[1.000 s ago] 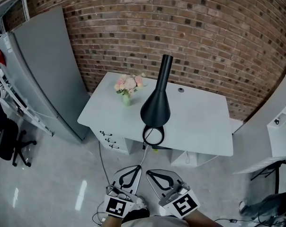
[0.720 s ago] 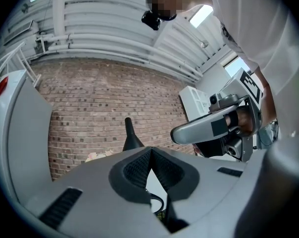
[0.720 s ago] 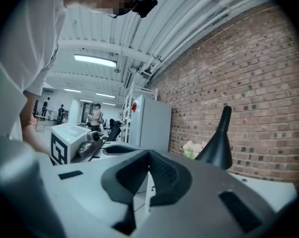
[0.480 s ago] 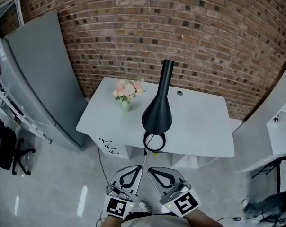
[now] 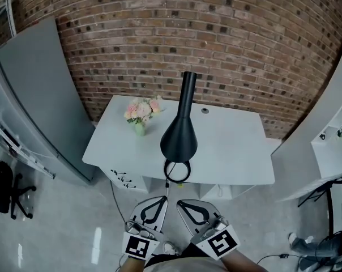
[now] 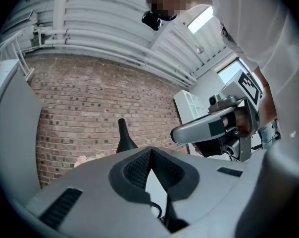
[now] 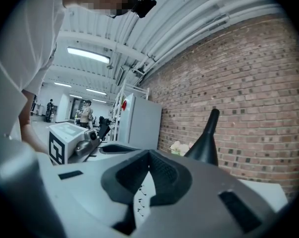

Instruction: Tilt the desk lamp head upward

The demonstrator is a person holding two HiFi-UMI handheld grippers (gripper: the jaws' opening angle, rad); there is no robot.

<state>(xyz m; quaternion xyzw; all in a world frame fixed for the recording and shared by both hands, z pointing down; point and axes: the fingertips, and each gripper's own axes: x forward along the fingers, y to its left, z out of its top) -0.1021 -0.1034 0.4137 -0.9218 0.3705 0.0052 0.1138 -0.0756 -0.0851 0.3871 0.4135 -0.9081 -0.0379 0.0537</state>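
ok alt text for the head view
A black desk lamp stands on a white desk by a brick wall, pink flowers left of it. The left hand-held gripper and right hand-held gripper, both shut, hang short of the desk.

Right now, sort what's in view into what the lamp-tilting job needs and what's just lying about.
Job:
black cone-shaped desk lamp
left gripper
right gripper

Lying about:
pink flowers in a green vase
tall grey cabinet
black office chair

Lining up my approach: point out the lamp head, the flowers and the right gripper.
lamp head (image 5: 179, 137), head view, widest part of the black cone.
flowers (image 5: 140, 110), head view, middle of the pink blooms.
right gripper (image 5: 181, 205), head view, at the tips of its shut fingers.
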